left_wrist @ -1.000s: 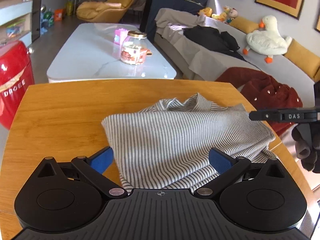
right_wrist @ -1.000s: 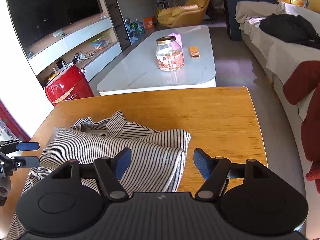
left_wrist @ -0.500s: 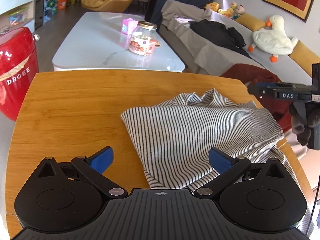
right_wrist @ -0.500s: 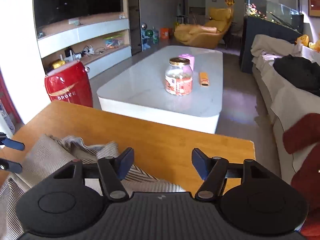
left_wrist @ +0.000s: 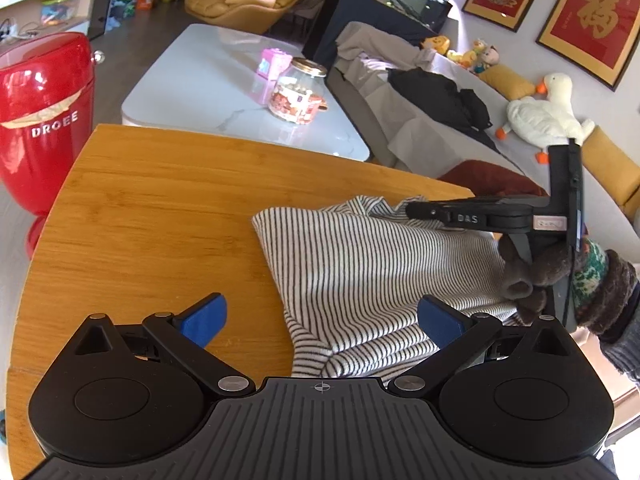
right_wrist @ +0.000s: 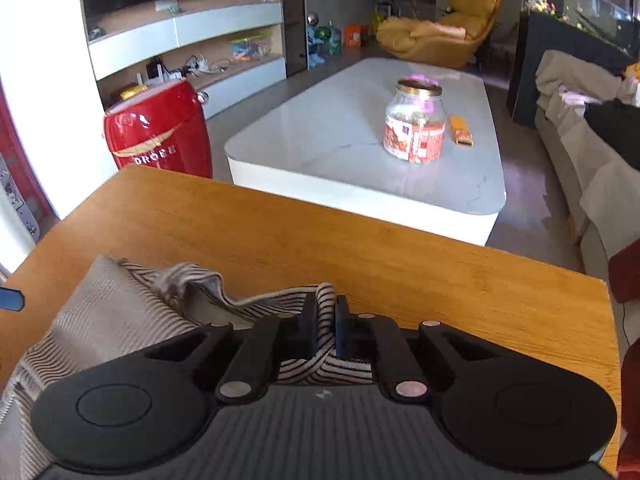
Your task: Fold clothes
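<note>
A grey-and-white striped shirt (left_wrist: 360, 264) lies crumpled on the right half of the wooden table (left_wrist: 160, 216). My left gripper (left_wrist: 322, 318) hovers open over the shirt's near left edge, with its blue pads well apart and nothing pinched. My right gripper (left_wrist: 412, 210), held by a gloved hand (left_wrist: 532, 276), reaches the shirt's far collar edge from the right. In the right wrist view the jaws of the right gripper (right_wrist: 326, 320) are closing, and the pads press a fold of the striped shirt (right_wrist: 112, 320) between them. One of the left gripper's blue fingertips (right_wrist: 10, 300) shows at the left rim.
Beyond the table (right_wrist: 360, 248) stand a red mini fridge (left_wrist: 40, 120) on the left and a white coffee table (left_wrist: 208, 80) with a glass jar (left_wrist: 298, 90). A sofa with dark clothes and a dark red garment (left_wrist: 488, 174) runs along the right.
The right gripper swung across to the shirt's far collar edge and shut on a fold of it. The left gripper drifted left, stayed open, and the shirt now sits further right in its view.
</note>
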